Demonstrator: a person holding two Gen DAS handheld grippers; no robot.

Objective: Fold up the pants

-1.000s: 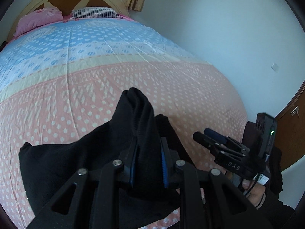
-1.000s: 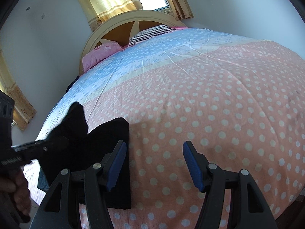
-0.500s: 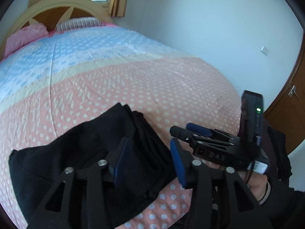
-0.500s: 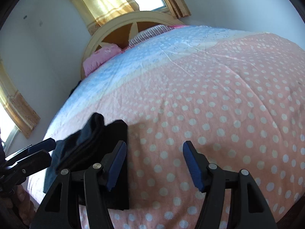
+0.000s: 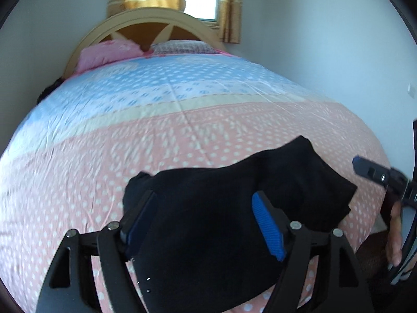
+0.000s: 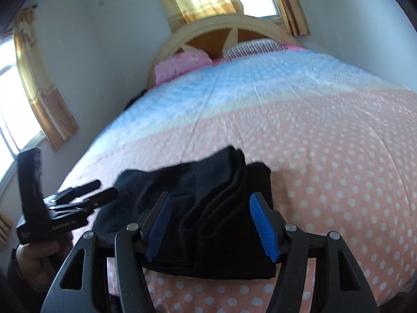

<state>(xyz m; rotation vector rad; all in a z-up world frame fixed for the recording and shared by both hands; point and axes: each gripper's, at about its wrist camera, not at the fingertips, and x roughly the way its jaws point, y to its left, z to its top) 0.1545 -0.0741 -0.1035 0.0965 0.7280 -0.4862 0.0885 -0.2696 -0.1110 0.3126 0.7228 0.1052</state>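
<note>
1. Black pants point(image 6: 208, 203): folded bundle near the bed's point(image 6: 338, 156) near edge, on the pink dotted cover; wide bare cover beyond and to the right.
2. Left gripper point(image 5: 203, 224): angled down over the pants, jaws opening, pads clear of the cloth.
3. Right gripper point(image 6: 211, 224): angled down, jaws spread wide, gripping nothing.

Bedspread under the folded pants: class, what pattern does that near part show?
White polka dots on pink bedspread, clearest in the right wrist view.
</note>
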